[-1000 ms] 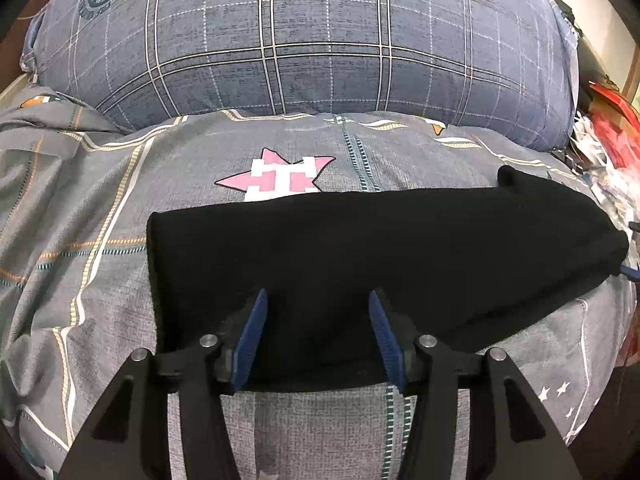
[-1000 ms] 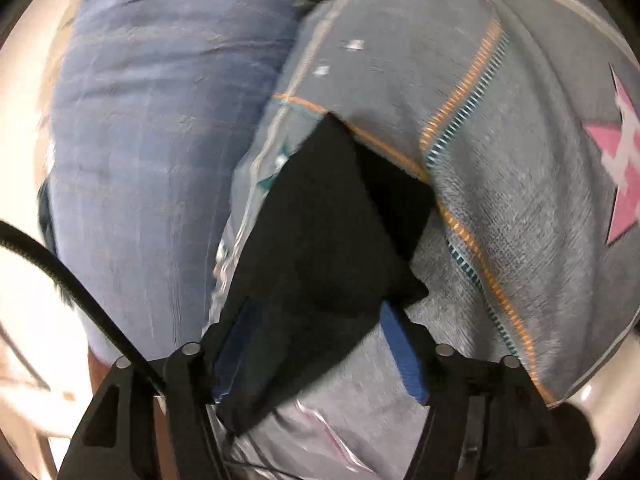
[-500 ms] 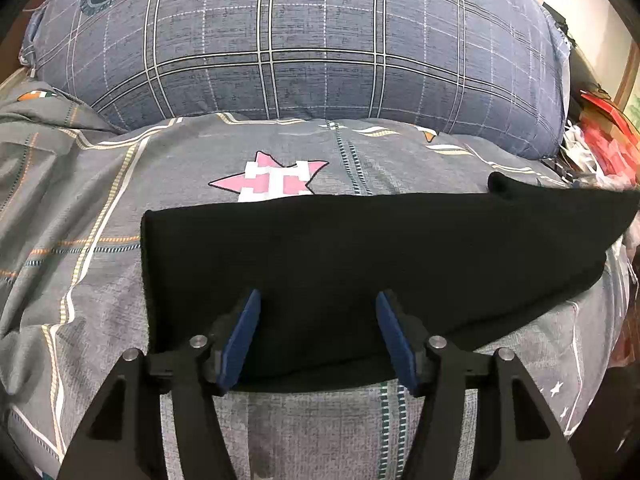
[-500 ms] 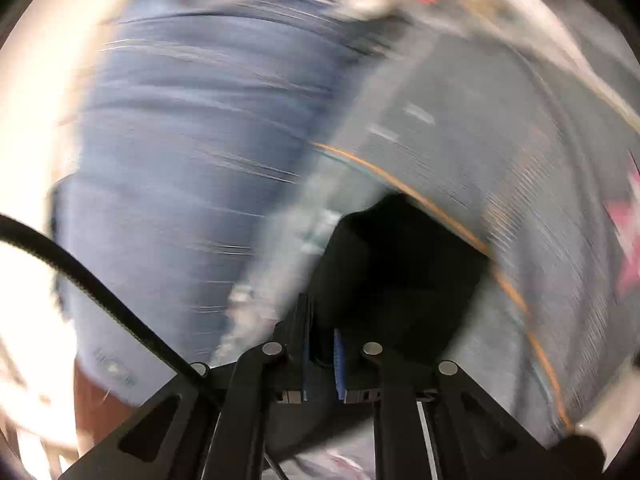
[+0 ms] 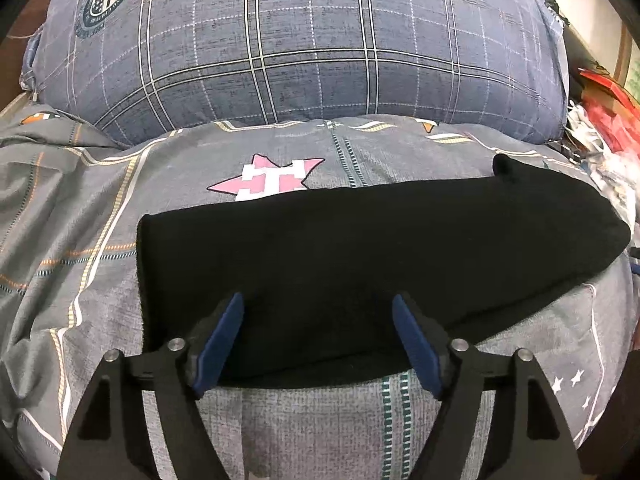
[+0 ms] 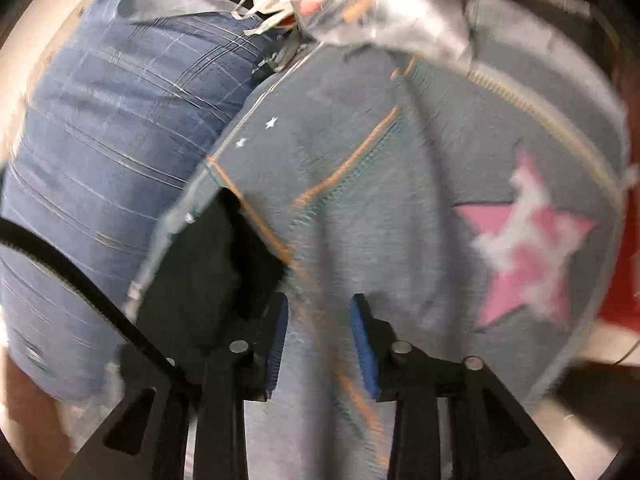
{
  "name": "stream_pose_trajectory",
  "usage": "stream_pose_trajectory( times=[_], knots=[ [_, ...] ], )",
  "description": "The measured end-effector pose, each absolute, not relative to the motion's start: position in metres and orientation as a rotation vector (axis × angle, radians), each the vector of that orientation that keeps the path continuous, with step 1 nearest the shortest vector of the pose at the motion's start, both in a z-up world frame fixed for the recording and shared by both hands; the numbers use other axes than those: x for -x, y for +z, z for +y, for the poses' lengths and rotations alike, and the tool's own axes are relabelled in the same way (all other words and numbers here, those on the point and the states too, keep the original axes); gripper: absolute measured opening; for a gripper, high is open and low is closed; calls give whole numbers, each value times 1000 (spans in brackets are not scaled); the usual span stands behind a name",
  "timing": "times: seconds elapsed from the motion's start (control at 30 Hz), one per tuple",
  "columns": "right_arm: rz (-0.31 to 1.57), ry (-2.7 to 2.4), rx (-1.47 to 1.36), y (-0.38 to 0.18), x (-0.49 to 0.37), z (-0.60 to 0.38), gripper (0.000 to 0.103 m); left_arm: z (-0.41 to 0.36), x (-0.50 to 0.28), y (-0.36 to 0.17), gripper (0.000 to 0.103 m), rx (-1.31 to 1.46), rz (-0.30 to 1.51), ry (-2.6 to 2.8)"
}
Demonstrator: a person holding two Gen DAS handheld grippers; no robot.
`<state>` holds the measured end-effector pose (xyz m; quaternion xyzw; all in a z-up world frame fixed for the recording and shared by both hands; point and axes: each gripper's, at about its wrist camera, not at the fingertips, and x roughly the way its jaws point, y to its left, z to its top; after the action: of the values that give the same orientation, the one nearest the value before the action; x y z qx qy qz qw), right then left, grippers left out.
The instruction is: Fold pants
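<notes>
The black pants point(image 5: 360, 256) lie folded lengthwise across the grey patterned bed cover, running from left to far right in the left wrist view. My left gripper point(image 5: 318, 308) is open, its blue pads point(image 5: 222, 336) over the near edge of the pants, holding nothing. In the blurred right wrist view a black end of the pants point(image 6: 216, 264) lies left of my right gripper point(image 6: 318, 316). That gripper is open, with only bed cover between its pads.
A large blue plaid pillow point(image 5: 296, 40) fills the back of the bed. A pink star point(image 5: 268, 178) is printed on the cover point(image 5: 80, 240) behind the pants. Red and white clutter point(image 5: 608, 120) sits off the bed's right side.
My right gripper, shut on the pants' end half a second ago, has opened and let it go, swinging right over the cover. The left gripper has barely moved.
</notes>
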<state>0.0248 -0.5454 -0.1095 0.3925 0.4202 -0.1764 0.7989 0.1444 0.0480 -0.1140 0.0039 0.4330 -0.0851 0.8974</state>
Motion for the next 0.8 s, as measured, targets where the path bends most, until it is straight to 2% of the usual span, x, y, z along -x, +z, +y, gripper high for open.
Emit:
stream_pose_trajectory(
  times=[0.1, 0.23, 0.3, 0.43, 0.6, 0.7, 0.77, 0.8],
  knots=[
    [844, -377, -741, -80, -9, -528, 37, 46, -146, -115, 83, 3, 888, -174],
    [743, -330, -690, -43, 3, -496, 52, 47, -148, -111, 82, 37, 893, -158],
    [738, -275, -670, -34, -14, -479, 54, 51, -143, -100, 82, 93, 880, -162],
    [806, -138, -658, -46, -53, -435, 54, 66, -119, -78, 82, 159, 828, -179],
    [948, -51, -724, -94, -89, -404, 54, 110, -99, -71, 82, 245, 829, -125],
    [946, -68, -747, -111, -84, -415, 48, 145, -90, -78, 82, 341, 847, -66],
    [954, -94, -719, -106, -78, -415, 49, 161, -86, -83, 82, 393, 854, -39],
    [963, -133, -656, -99, -75, -410, 54, 173, -82, -84, 82, 435, 851, -25]
  ],
)
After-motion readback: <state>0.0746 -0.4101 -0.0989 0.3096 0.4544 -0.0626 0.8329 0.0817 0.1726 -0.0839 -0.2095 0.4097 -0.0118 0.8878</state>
